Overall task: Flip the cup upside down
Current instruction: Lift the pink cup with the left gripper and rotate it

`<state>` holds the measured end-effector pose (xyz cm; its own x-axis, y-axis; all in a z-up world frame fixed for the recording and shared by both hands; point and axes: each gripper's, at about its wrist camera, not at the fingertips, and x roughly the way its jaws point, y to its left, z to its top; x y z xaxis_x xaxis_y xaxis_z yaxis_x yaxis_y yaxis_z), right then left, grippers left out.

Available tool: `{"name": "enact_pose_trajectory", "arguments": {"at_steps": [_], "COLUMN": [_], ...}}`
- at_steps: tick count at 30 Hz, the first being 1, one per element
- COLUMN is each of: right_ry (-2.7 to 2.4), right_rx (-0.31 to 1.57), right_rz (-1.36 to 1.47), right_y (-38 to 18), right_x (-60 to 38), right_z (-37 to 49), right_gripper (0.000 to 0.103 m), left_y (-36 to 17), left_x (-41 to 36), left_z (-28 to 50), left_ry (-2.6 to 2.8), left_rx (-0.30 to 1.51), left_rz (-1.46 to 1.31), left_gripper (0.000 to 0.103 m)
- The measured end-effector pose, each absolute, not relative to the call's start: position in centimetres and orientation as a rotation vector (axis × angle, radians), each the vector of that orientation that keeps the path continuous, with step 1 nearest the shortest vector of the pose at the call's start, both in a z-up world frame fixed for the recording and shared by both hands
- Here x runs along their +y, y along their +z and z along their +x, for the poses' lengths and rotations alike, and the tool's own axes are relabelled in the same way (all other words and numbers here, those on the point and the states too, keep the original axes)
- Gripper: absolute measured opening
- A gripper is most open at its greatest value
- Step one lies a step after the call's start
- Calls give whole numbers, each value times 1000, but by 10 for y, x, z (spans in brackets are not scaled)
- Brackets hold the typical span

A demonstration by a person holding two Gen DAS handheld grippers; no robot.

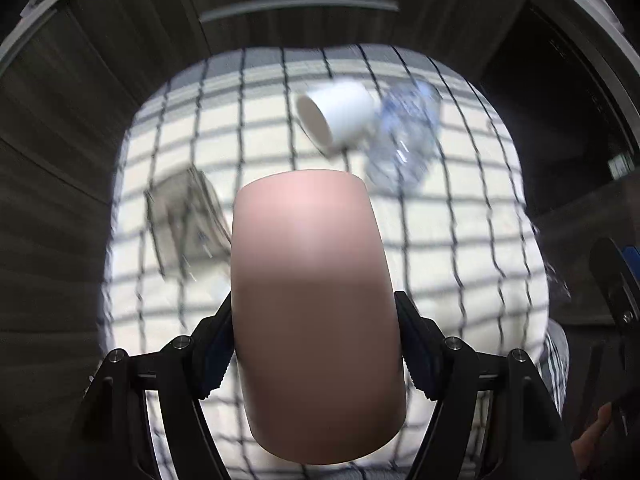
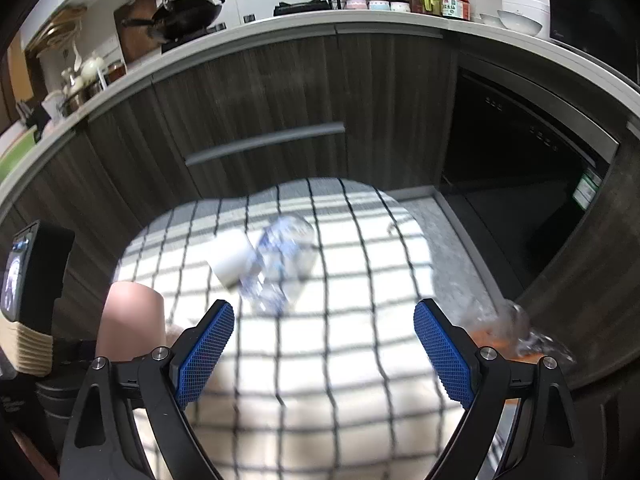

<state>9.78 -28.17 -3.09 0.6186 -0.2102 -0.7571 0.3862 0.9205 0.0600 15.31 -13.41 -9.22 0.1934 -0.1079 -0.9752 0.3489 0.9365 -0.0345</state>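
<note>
Between left gripper (image 1: 316,354) jaws, pink cup (image 1: 316,312) clamped.

Left gripper (image 1: 318,344) clamped, right gripper (image 2: 324,354) spread wide.

The left gripper's two black fingers (image 1: 212,344) press in from nine and three o'clock on the sides of a pink cup (image 1: 316,312), held off the table. The right gripper's blue pads (image 2: 206,354) stand far apart with nothing between them, and it hovers with the left one off toward its nine o'clock.
</note>
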Motion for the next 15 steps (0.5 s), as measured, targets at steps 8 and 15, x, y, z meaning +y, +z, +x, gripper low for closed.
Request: {"name": "enact_pose_trajectory", "arguments": {"at_steps": [8, 15], "right_ry": [-377, -397], "right_rx": [918, 985], "right_rz": [195, 186], "right_y": [-51, -76], "right_x": [-295, -299], "right_z": [37, 6], "right_gripper": [91, 91], "left_y": [-132, -154], "left_x": [-145, -163], "left_z": [96, 77], "left_ry": [-374, -389], "left_rx": [1404, 1380], "left_rz": [193, 244], "left_gripper": [72, 71]}}
